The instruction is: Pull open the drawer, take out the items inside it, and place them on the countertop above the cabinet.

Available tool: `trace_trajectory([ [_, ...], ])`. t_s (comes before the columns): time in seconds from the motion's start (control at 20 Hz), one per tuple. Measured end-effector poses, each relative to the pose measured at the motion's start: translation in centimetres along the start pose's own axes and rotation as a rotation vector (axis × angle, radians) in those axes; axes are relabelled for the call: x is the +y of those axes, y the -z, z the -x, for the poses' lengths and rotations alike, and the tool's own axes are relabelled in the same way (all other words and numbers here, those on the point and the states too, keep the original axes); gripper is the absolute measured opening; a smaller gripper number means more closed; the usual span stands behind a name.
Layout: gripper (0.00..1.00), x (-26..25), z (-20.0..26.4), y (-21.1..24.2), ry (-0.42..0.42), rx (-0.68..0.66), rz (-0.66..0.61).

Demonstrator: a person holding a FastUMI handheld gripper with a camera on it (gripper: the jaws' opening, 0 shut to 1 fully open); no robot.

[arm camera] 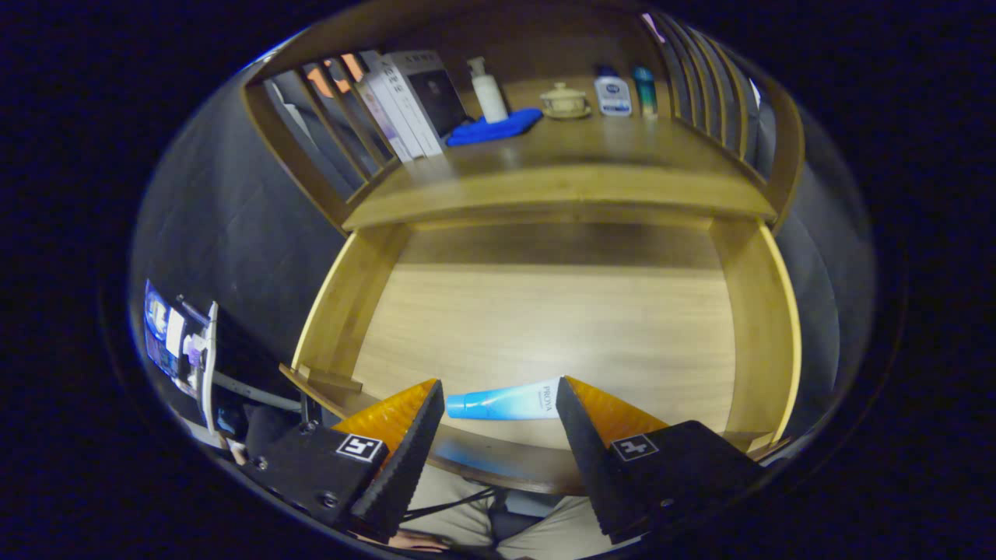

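A wooden cabinet point(560, 198) with slatted side rails point(704, 93) stands against dark booth walls point(226, 210) in dim light.

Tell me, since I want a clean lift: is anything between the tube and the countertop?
Nothing visible. The tube lies alone in the open drawer, between the open tool's fingertips; the countertop's near part is bare, bottles and books sit further back.

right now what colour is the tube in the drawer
Blue fading to white, tube, clearest in the gripper view.

Drawer point(545, 327) beyond the fingers: smooth matt wood | tube point(506, 404) between the parted fingertips: glossy plastic | countertop point(576, 148) farther ahead: satin wood | cloth point(494, 127) there: soft, matt fabric
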State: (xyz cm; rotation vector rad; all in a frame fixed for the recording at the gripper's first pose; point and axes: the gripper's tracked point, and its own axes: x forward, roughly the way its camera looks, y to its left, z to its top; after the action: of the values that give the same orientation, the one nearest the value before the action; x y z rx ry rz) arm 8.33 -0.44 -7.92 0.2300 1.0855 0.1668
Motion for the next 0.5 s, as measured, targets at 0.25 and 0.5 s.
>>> trace_trajectory([
  [0.25, 0.92, 0.1, -3.4, 1.8, 0.016, 0.218, -0.128],
  [0.5, 0.92, 0.0, -5.0, 3.2, 0.074, 0.347, -0.26],
])
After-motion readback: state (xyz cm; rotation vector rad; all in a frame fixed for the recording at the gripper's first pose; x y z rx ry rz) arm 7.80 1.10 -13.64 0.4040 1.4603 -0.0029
